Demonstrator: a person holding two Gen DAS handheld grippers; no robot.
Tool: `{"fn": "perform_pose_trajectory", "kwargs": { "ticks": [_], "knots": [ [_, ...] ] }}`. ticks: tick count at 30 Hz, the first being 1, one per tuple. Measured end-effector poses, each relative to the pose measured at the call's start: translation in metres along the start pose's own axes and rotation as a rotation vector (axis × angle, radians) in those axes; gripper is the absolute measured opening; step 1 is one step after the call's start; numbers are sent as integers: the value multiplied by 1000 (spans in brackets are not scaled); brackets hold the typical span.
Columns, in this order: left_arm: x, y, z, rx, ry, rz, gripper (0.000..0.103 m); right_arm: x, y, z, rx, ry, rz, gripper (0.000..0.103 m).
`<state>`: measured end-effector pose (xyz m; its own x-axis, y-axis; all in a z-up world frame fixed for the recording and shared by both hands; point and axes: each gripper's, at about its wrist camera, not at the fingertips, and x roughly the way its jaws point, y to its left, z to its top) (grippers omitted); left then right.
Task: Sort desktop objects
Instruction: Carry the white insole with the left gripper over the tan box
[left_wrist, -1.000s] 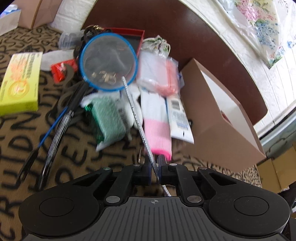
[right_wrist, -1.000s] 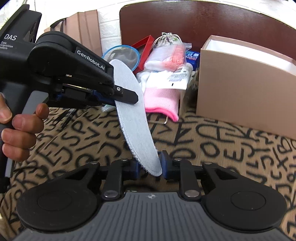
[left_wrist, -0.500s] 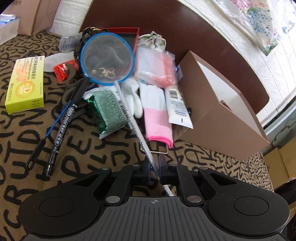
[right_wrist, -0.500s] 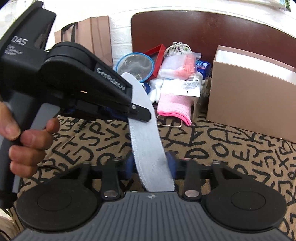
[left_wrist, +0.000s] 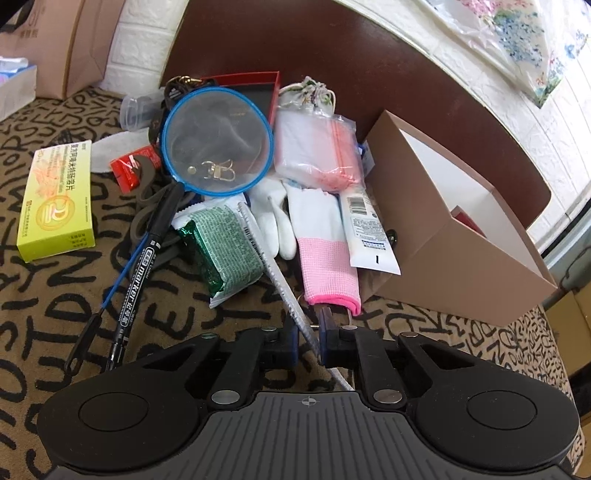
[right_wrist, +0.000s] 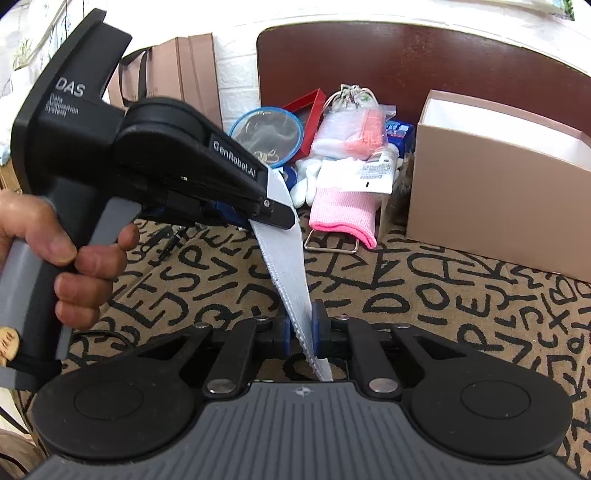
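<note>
A pale grey insole (right_wrist: 284, 266) with a stitched edge hangs between both grippers above the letter-patterned cloth. My left gripper (right_wrist: 275, 218), held by a hand (right_wrist: 85, 266), pinches its upper part, and its jaws are closing. In the left wrist view the insole (left_wrist: 273, 273) runs edge-on through my left gripper (left_wrist: 308, 332). My right gripper (right_wrist: 300, 328) clamps the lower end, its jaws closing on it. Behind lies a pile: a pink-cuffed glove (left_wrist: 325, 266), a green packet (left_wrist: 221, 243), a black marker (left_wrist: 144, 266) and a blue-rimmed round pouch (left_wrist: 218, 140).
An open tan cardboard box (left_wrist: 461, 266) stands at the right, against a dark brown headboard (left_wrist: 369, 66). A yellow carton (left_wrist: 55, 199) lies at the left. A white tube (left_wrist: 369, 232) leans by the box. Paper bags (right_wrist: 177, 74) stand at the back wall.
The right jaws widened around the insole's broad face half a second ago, then closed on its lower end. The insole has turned more edge-on and upright. The left gripper rolled slightly.
</note>
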<state>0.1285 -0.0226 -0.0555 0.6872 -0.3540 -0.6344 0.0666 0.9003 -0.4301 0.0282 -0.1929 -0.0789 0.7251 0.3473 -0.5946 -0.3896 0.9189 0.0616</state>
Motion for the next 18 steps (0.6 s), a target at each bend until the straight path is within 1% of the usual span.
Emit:
{"fn": "perform_pose_trajectory", "kwargs": {
  "ticks": [1,3,7,12,18],
  "knots": [
    [0,-1,0,4,0,1,9,-1,0,0,0,-6,-4,14],
    [2,-1,-1,5,9,2,9,-2,0,0,1,-7,-11,14],
    [-2,-6,-1,26,3,1,6,-2,-2,-1,15,-1,-6,12],
    [-18,-25,7,64,-54,-15,6,-12,-2,2,26,-30,9,10],
    [-36,-64,35,128,-137,-95,6,-39,-11,24,24,-119,-9,10]
  ]
}}
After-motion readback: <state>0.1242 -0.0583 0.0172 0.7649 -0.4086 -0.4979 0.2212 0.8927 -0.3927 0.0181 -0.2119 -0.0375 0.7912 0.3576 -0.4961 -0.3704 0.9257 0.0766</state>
